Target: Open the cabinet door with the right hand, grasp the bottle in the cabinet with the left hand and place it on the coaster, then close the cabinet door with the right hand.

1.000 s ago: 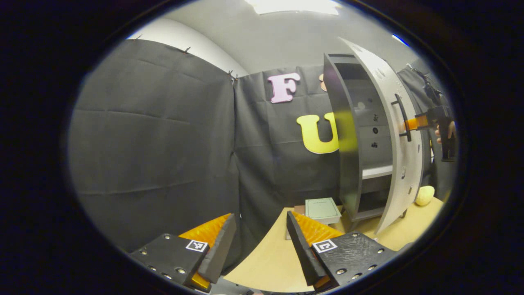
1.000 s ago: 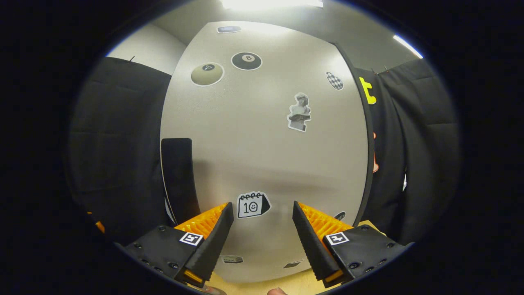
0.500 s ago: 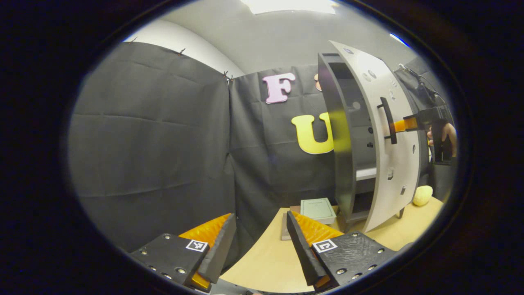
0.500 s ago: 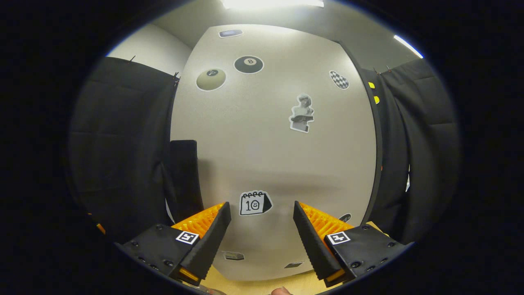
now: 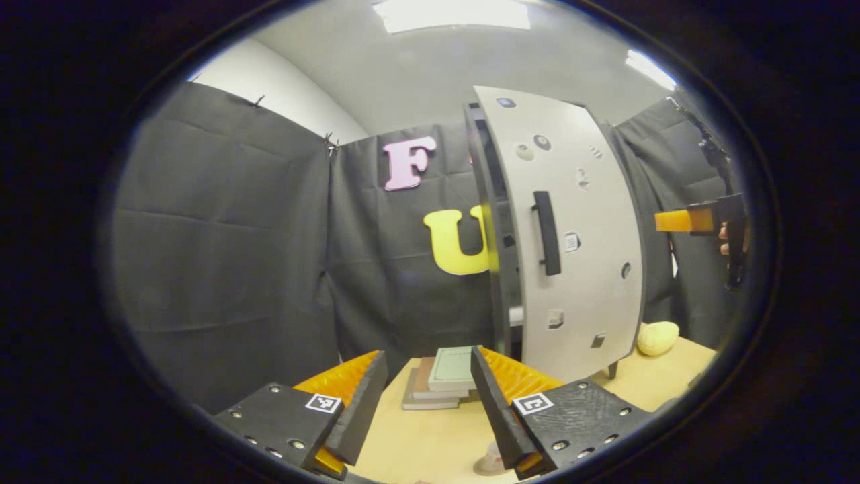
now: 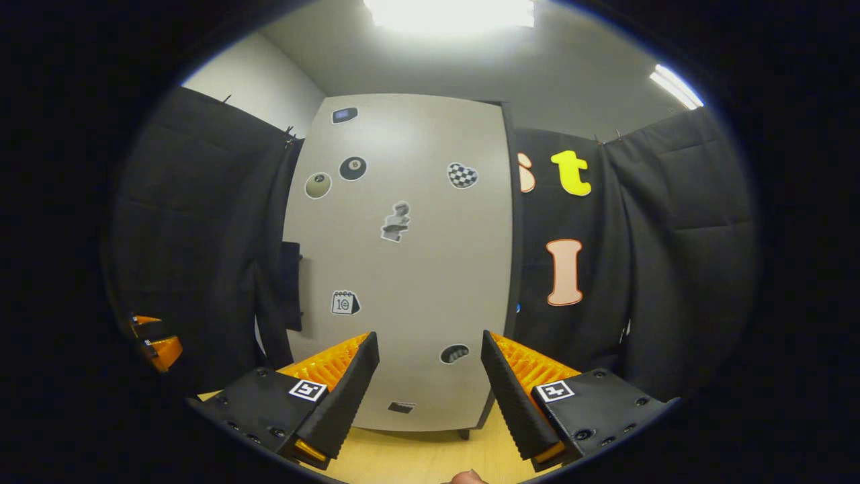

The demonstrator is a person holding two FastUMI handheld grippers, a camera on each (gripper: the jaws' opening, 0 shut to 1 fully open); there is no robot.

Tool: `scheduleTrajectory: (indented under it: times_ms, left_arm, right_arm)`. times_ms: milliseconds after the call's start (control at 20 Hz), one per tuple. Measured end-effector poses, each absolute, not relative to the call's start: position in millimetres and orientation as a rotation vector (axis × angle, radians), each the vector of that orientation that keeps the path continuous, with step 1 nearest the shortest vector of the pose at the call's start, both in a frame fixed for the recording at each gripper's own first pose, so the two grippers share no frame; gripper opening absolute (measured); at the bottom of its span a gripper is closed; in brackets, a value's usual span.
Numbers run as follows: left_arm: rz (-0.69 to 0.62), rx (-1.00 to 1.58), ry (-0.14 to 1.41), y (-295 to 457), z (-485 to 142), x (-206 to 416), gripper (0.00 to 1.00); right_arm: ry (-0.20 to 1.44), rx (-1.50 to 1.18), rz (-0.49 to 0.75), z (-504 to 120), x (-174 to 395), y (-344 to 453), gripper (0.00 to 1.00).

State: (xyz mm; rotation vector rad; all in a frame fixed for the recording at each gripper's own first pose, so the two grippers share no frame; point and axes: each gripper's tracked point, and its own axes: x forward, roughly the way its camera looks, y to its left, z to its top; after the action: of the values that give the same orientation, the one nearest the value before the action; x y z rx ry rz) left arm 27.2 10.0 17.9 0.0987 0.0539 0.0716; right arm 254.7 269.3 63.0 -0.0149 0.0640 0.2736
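Left gripper [image 5: 424, 393]: in the left gripper view its two fingers stand at the bottom centre of the frame, spread wide apart, with nothing between them. Right gripper [image 6: 426, 383]: in the right gripper view its fingers likewise sit at the bottom centre, parted, gripping nothing. In the left gripper view the right gripper [image 5: 678, 220] appears at the right edge, mid-height, held level, and part of a hand [image 5: 724, 238] shows on its grip. A fingertip [image 6: 463, 478] shows at the bottom edge of the right gripper view.
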Motion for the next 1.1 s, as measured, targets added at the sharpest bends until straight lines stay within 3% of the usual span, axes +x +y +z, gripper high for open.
scheduleTrajectory:
  times_ms: [350, 600, 1100]
  left_arm:
    - [0.002, 0.091, 0.026, -87.9, 36.6, 13.2, 0.75]
    - [0.018, 0.114, 0.015, -114.8, 38.4, -4.1, 0.75]
    - [0.009, 0.15, -0.006, -113.0, 43.2, -12.3, 0.75]
  right_arm:
    - [0.071, -0.018, 0.214, 48.5, 211.9, 159.7, 0.97]
    - [0.055, -0.05, 0.212, 30.9, 192.4, 114.6, 0.97]
    - [0.074, 0.012, 0.191, 7.2, 148.1, 119.6, 0.97]
